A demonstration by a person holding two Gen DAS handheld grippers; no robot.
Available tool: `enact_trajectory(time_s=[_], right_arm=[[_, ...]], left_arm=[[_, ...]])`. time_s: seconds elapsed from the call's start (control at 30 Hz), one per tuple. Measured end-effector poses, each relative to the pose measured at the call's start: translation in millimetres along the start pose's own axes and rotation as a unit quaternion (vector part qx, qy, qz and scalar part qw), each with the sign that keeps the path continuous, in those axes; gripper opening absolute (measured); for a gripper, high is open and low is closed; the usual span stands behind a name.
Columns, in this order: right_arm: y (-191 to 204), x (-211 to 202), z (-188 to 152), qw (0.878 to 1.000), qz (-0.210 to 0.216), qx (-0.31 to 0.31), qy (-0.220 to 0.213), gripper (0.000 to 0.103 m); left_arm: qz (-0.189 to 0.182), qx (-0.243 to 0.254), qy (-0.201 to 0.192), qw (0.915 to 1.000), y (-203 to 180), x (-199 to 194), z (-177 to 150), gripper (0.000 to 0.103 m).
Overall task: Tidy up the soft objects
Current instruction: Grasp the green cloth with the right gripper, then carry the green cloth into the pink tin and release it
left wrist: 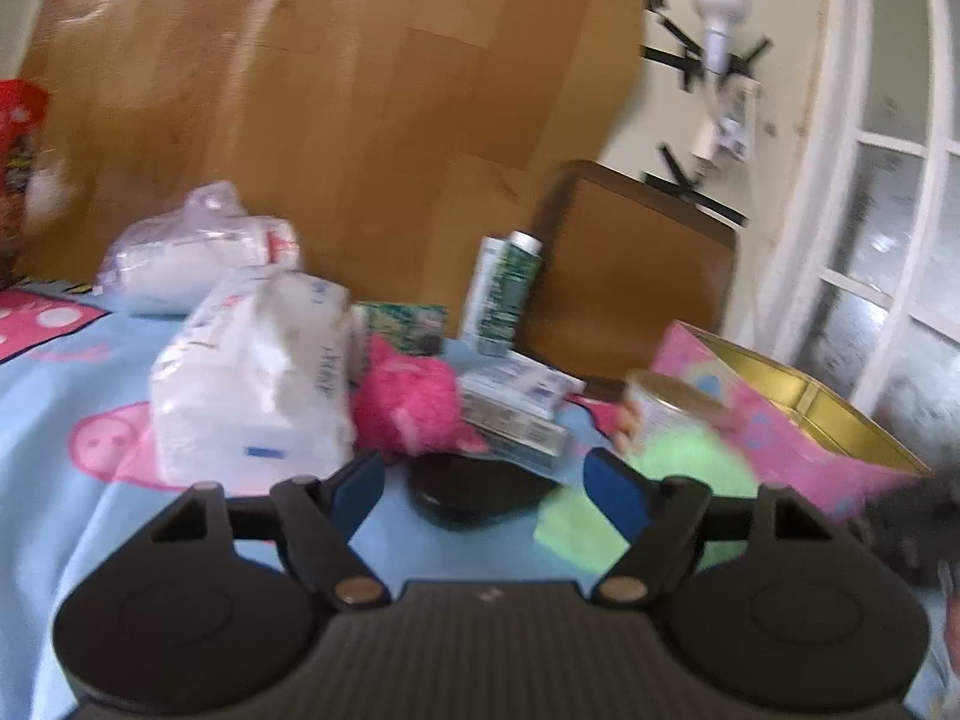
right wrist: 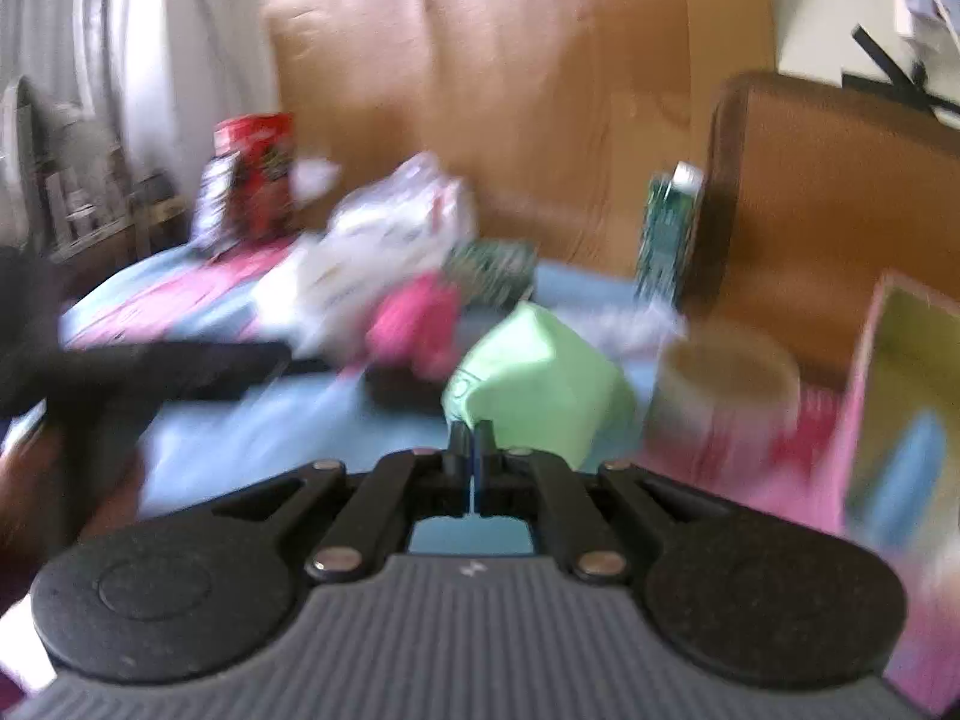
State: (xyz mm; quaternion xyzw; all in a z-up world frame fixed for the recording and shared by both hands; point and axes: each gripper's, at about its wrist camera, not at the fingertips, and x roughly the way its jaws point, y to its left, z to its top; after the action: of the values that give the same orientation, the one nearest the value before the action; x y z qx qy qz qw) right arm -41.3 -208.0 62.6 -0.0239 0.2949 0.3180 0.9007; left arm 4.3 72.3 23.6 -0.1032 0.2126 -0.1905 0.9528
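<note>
My left gripper [left wrist: 489, 489] is open above a blue and pink bedspread [left wrist: 90, 396]. A flat black oval object [left wrist: 480, 495] lies between and just beyond its blue pads, which do not press on it. Behind the oval sits a pink plush toy [left wrist: 414, 408], with a white tissue pack [left wrist: 252, 384] to its left. A light green soft block [right wrist: 540, 384] lies to the right [left wrist: 690, 468]. My right gripper [right wrist: 474, 438] is shut, its tips at the block's near lower edge. The blur hides whether any of the block is pinched.
A tin can [left wrist: 666, 408] and an open pink box with a gold inside [left wrist: 810, 420] stand to the right. Small flat boxes [left wrist: 516, 414], a green carton [left wrist: 504, 294] and a bagged white bundle [left wrist: 198, 258] lie further back, before a wooden headboard [left wrist: 360, 120].
</note>
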Motion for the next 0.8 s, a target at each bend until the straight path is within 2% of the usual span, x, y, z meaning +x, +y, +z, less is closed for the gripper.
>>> enact_trajectory(time_s=[0.07,0.1,0.13,0.2,0.23,0.27,0.3,0.4,0.43,0.47,0.5,0.53,0.57,0.6,0.7,0.8], right_arm=[[5,-15,-27,1.000,0.014,0.013,0.016,0.007],[6,-21,-39,0.999,0.015,0.016,0.025,0.007],[7,-24,-49,0.999,0.004,0.014,0.031,0.012],[6,-24,-59,0.999,-0.019,0.014,0.035,0.030],[4,-22,-60,0.999,-0.024,0.022,0.032,0.050],[2,-20,-59,0.999,-0.025,0.030,0.028,0.065],[1,-18,-56,0.999,-0.021,0.033,0.022,0.066],[8,-5,-50,1.000,-0.005,0.008,0.011,0.066],[7,1,-49,1.000,-0.009,0.002,0.013,0.066],[8,7,-47,1.000,-0.016,-0.002,0.016,0.064],[9,16,-44,1.000,-0.021,-0.005,0.019,0.064],[10,18,-46,0.999,-0.025,-0.005,0.021,0.049],[10,19,-47,0.999,-0.033,-0.009,0.011,0.020],[9,17,-47,0.999,-0.037,-0.012,0.004,0.009],[7,0,-49,0.998,-0.044,0.000,-0.040,0.008],[8,-24,-52,0.991,-0.092,-0.017,-0.100,0.008]], left_arm=[[-0.011,0.011,0.017,0.9997,-8,3,-2,0.078],[-0.018,0.014,0.028,0.9994,-12,4,-2,0.078],[-0.028,0.014,0.039,0.9988,-16,6,-2,0.078],[-0.049,0.004,0.061,0.9969,-23,9,-2,0.078],[-0.064,-0.004,0.070,0.9955,-26,9,-2,0.079],[-0.083,-0.012,0.080,0.9932,-30,11,0,0.078],[-0.095,-0.019,0.088,0.9914,-33,13,0,0.078],[-0.101,-0.033,0.141,0.9844,-46,34,-1,0.077],[-0.100,-0.042,0.157,0.9816,-49,43,-2,0.069],[-0.108,-0.049,0.170,0.9783,-50,51,-5,0.052],[-0.111,-0.048,0.174,0.9773,-54,56,-6,0.046],[-0.112,-0.042,0.174,0.9775,-61,58,-6,0.031],[-0.124,-0.042,0.179,0.9751,-66,60,-5,0.018],[-0.139,-0.044,0.177,0.9733,-71,59,-3,0.017],[-0.160,-0.011,0.149,0.9757,-99,53,11,0.017],[-0.188,0.025,0.119,0.9746,-134,54,29,0.019]])
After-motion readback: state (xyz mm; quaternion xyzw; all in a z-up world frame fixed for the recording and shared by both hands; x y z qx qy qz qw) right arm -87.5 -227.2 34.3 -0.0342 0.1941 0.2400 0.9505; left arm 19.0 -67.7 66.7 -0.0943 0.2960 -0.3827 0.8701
